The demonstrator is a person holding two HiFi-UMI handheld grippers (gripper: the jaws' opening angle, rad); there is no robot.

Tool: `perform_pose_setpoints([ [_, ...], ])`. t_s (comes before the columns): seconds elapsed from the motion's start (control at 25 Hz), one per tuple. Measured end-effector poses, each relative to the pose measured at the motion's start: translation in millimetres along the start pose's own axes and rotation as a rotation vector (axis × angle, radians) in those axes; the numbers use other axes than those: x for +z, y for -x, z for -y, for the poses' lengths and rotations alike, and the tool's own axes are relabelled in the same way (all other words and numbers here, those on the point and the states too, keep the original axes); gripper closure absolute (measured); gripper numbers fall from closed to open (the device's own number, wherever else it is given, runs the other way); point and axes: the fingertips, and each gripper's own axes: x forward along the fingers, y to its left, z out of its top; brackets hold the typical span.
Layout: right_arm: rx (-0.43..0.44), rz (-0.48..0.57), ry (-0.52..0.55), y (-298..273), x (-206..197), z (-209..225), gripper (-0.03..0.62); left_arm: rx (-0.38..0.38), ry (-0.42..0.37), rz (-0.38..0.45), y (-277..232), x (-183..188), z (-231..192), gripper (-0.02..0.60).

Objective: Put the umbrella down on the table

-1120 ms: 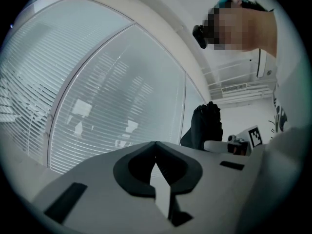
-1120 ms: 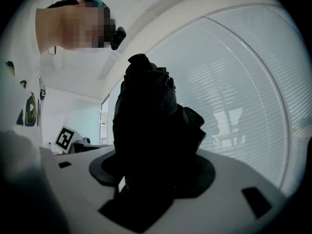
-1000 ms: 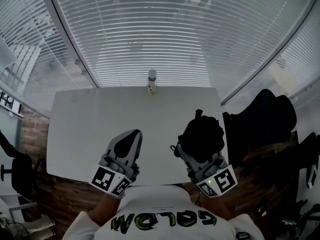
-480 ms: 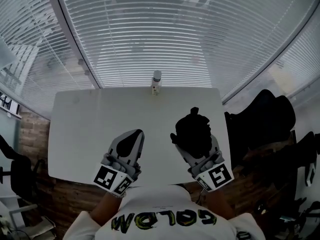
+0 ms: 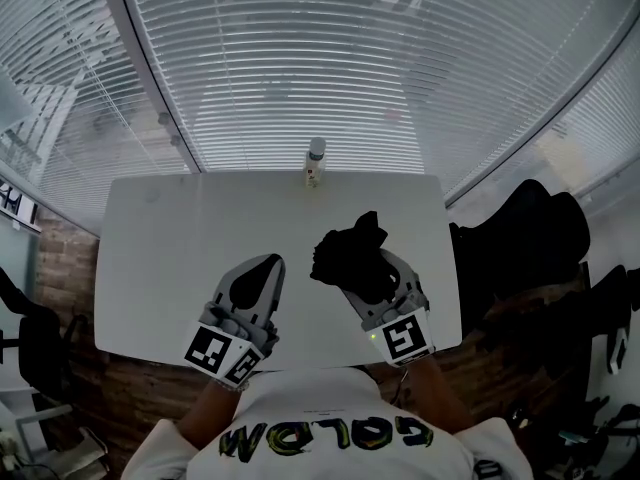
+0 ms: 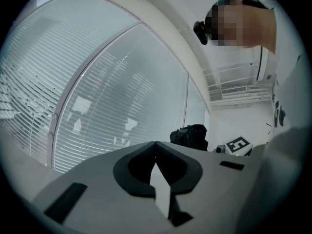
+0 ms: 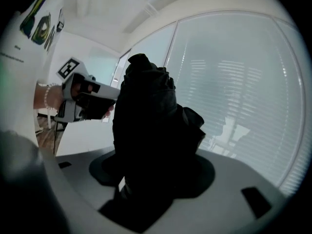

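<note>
The fingers (image 6: 92, 179) of the left gripper (image 5: 267, 262) are pressed together on nothing, low over the table (image 5: 170, 248). Just to its right, the right gripper (image 5: 372, 278) pinches the folded black umbrella (image 5: 348, 251). The umbrella's length runs out from the jaws toward the window, above the table's right half. I cannot tell whether it touches the top.

windows: white slatted blinds (image 5: 330, 58) | table (image 5: 170, 258): white | right: black chair (image 5: 520, 238) | floor (image 5: 130, 388): brown brick pattern
</note>
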Motion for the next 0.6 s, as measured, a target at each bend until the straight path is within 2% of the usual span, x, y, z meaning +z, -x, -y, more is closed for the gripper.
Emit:
perform_pose_setpoints([
  [0.12, 0.010, -0.071, 0.082, -13.3, -18.7, -7.8, 0.330, -0.002, 0.005, 0.000, -0.6, -0.8, -0.1, 0.571],
  [0.36, 0.109, -0.231, 0.239, -42.4, -64.7, -37.4, 0.330, -0.021, 0.005, -0.008, -3.7, -2.0, 4.8, 0.571],
  [0.6, 0.191, -0.355, 0.317, -64.8, -103.5, -60.0, 0.330, -0.021, -0.003, -0.006, -2.5, 5.4, 5.8, 0.571],
])
